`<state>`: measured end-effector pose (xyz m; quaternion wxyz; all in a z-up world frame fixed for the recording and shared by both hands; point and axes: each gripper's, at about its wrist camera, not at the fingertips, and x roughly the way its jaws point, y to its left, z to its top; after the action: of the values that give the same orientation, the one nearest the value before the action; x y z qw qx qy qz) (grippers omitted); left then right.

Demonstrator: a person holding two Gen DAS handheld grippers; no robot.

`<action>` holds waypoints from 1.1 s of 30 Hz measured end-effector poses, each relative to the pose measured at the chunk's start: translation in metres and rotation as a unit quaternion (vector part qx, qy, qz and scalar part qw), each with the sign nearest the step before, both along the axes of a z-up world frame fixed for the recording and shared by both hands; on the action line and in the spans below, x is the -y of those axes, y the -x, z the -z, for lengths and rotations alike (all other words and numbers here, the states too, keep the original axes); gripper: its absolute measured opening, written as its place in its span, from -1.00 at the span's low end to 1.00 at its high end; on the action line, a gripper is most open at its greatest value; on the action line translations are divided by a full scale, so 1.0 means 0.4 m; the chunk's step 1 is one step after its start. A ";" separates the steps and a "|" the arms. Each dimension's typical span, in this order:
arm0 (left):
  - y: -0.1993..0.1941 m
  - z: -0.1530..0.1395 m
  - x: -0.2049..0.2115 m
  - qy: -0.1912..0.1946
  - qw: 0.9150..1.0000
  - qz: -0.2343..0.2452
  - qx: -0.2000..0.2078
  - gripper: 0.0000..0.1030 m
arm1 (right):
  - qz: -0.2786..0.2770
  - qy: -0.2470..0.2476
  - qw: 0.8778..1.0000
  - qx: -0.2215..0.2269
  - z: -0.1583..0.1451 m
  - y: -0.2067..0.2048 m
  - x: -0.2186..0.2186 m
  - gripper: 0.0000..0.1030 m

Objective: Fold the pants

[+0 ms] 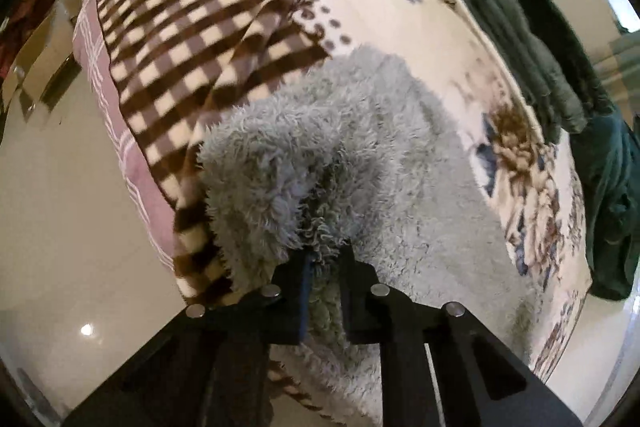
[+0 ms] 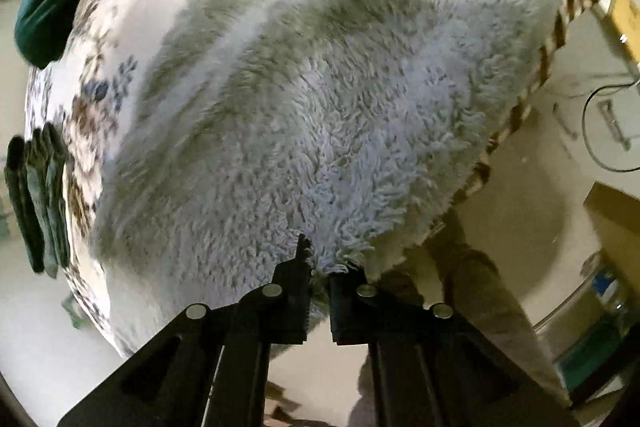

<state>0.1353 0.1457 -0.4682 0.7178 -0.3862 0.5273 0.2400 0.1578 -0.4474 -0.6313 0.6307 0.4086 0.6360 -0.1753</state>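
Slippage was the main risk: the pants (image 1: 360, 155), a thick, shaggy grey fleece, lay on the bed (image 1: 400, 11) near its edge, and each gripper had only a tuft of pile. The left gripper (image 1: 324, 267) was clamped on a raised fold at the pants' near edge; the right gripper (image 2: 318, 271) was pinched on the hem, jaws nearly together with fleece between them. A pull on loose pile alone would probably have let the cloth slide out, or lifted one layer and left the other behind. Uneven lifting would likely have skewed the fold.

The checked blanket (image 1: 192, 39) lay touching the pants on one side, and could have been dragged along. Dark green clothes (image 1: 532, 39) sat well apart, at the bed's far edge. Floral bedcover between them offered room to lay the fold. Beyond the near edge was floor (image 2: 520, 107), so a dropped hem would likely have slid off.
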 end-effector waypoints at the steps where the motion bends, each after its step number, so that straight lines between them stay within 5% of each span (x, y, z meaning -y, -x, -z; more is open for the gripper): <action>1: 0.004 -0.007 -0.004 -0.001 1.000 0.003 0.002 -0.84 | -0.009 0.005 1.000 0.002 -0.020 0.010 -0.007 -0.86; 4: 0.038 -0.019 -0.030 -0.017 1.000 0.003 -0.006 -0.93 | -0.021 0.012 1.000 -0.003 -0.050 0.017 -0.016 -0.87; 7: 0.060 0.010 -0.080 -0.012 1.000 -0.008 -0.022 -0.92 | -0.042 0.003 0.998 -0.042 0.001 0.003 -0.002 -0.86; 10: 0.055 0.026 -0.084 -0.003 0.999 -0.008 -0.040 -0.91 | -0.087 0.006 0.992 -0.088 0.053 -0.031 -0.018 -0.56; 12: 0.043 0.005 -0.065 -0.012 0.999 0.015 -0.040 -0.90 | -0.130 0.041 0.987 -0.085 0.021 -0.061 -0.048 -0.27; 15: 0.005 -0.049 -0.011 -0.047 0.996 0.057 -0.040 -0.46 | -0.228 0.080 0.970 -0.035 -0.073 -0.114 -0.129 -0.02; 17: -0.030 -0.087 0.041 -0.065 0.993 0.089 -0.036 0.45 | -0.290 0.089 0.953 -0.001 -0.125 -0.152 -0.188 -0.02; 22: -0.164 -0.122 0.180 -0.042 0.984 0.172 0.001 0.48 | -0.406 0.087 0.907 0.067 -0.170 -0.334 -0.320 0.19; 25: -0.265 -0.091 0.249 -0.031 0.977 0.213 0.000 0.48 | -0.476 0.114 0.868 0.085 -0.124 -0.465 -0.412 0.19; 28: -0.350 -0.032 0.306 -0.043 0.965 0.259 -0.017 0.48 | -0.522 0.088 0.847 0.052 -0.036 -0.580 -0.478 0.19; 30: -0.388 0.009 0.338 -0.051 0.954 0.294 -0.029 0.48 | -0.541 0.077 0.836 0.047 0.003 -0.600 -0.488 -0.19; 31: -0.403 0.025 0.356 -0.055 0.949 0.309 -0.035 0.48 | -0.548 0.088 0.830 0.053 0.008 -0.602 -0.492 -0.79; 33: -0.420 0.053 0.366 -0.068 0.941 0.327 -0.045 0.48 | -0.542 0.104 0.831 0.073 -0.004 -0.603 -0.486 -0.83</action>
<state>0.3033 -0.0008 -0.4895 0.7566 -0.1313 0.6390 0.0444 0.3988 -0.2530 -0.6299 0.7077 -0.0579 0.6858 0.1597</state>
